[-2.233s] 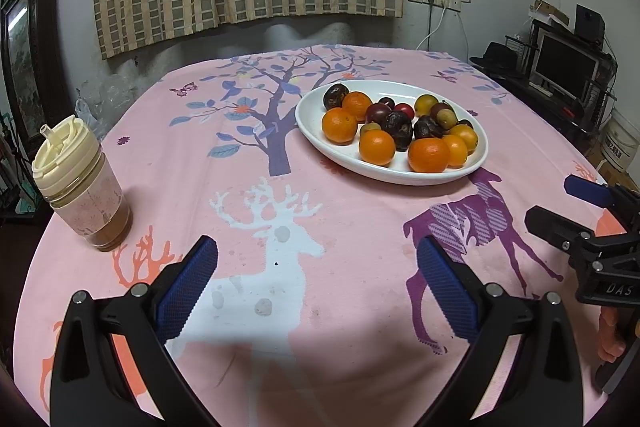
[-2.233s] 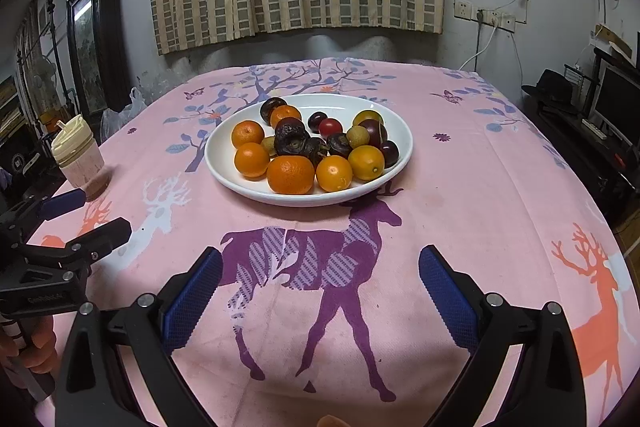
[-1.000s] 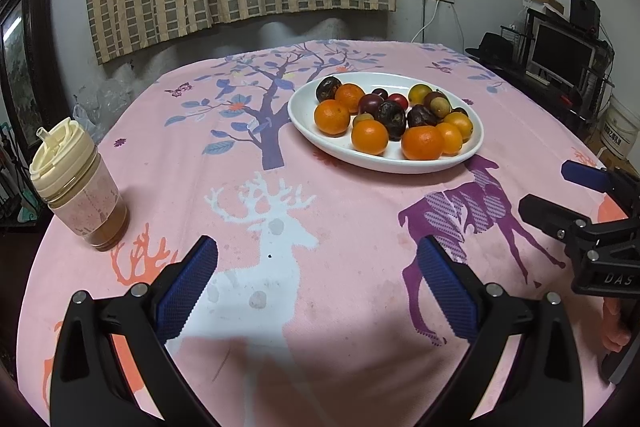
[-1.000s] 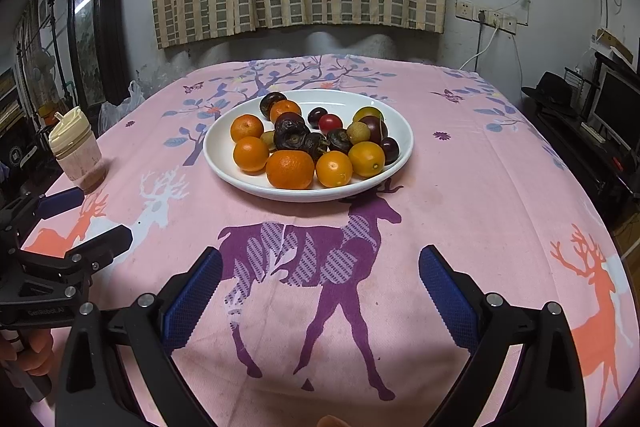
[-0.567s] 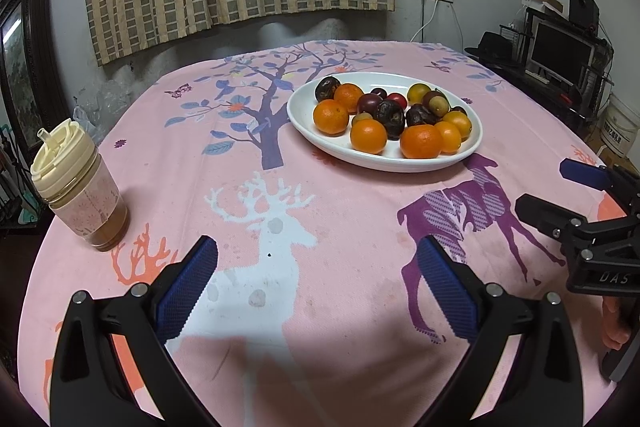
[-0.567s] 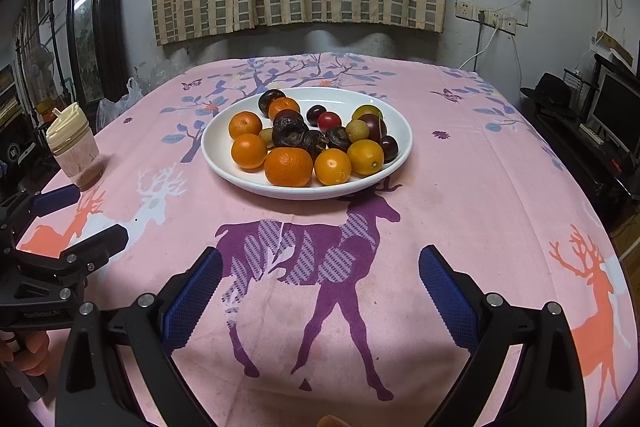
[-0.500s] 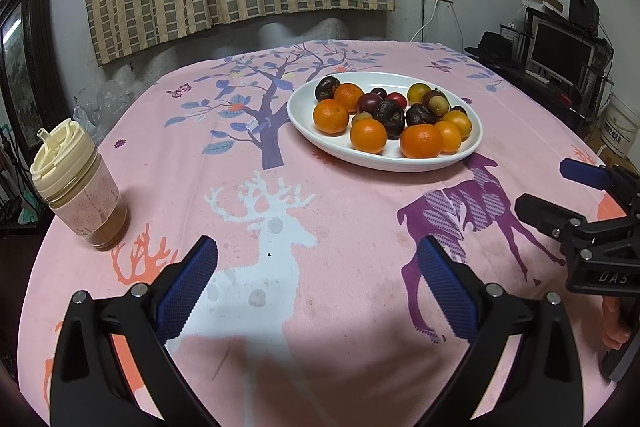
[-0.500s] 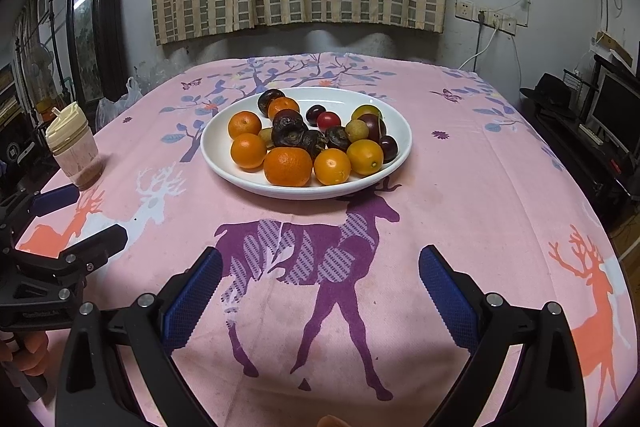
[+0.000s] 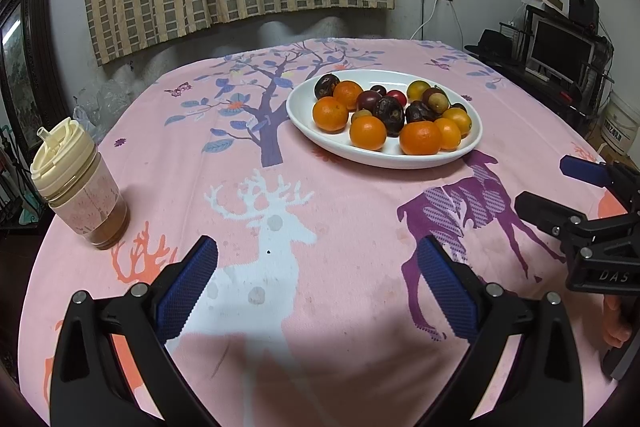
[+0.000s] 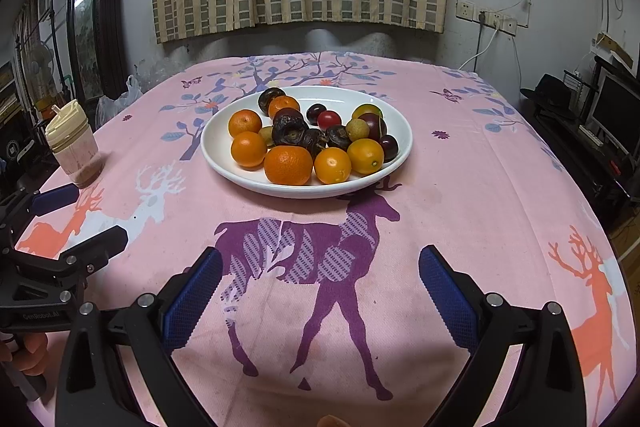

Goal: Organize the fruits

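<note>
I see a pink tablecloth point(image 10: 460, 187) printed with purple, white and orange deer, a white plate point(image 10: 240, 171) of orange, dark and red fruits point(image 10: 304, 139), and blue-padded black tongs point(image 10: 318, 291).

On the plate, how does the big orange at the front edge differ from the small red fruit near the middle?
The front orange is bright orange, dull and dimpled; the red fruit is deep red, smooth and glossy. The orange is clearly the larger of the two. It sits at the near rim of the white plate, while the red fruit lies further back, behind the dark wrinkled fruits. Both are roundish, rest in the same plate and are untouched: both grippers are open and well short of it.
</note>
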Available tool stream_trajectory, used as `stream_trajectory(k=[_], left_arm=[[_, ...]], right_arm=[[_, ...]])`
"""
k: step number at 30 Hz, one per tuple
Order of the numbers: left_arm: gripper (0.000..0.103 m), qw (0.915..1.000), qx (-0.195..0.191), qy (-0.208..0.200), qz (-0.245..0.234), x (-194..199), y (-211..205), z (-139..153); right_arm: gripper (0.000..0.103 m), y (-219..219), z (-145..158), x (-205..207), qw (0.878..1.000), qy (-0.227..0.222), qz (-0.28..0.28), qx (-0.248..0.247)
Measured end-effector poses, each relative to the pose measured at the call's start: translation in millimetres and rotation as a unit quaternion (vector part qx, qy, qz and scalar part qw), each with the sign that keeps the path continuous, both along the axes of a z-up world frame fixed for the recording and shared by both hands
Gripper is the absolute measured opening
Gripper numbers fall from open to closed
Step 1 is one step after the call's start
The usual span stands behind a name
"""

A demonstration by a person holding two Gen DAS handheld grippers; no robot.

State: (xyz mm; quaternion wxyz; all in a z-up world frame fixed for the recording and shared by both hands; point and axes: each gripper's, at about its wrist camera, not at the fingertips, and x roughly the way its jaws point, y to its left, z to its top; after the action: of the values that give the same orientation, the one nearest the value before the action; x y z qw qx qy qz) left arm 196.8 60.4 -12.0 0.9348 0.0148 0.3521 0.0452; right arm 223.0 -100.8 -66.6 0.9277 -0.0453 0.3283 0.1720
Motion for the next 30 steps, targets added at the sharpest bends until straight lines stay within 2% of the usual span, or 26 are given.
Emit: stream_trajectory(k=[30], left_arm=[[0.098, 1.0000, 0.008, 0.000, 0.006, -5.6, 3.3, -1.2]], right_arm=[[0.099, 1.5, -2.0, 0.2, 1.000, 0.001, 0.002, -0.006]])
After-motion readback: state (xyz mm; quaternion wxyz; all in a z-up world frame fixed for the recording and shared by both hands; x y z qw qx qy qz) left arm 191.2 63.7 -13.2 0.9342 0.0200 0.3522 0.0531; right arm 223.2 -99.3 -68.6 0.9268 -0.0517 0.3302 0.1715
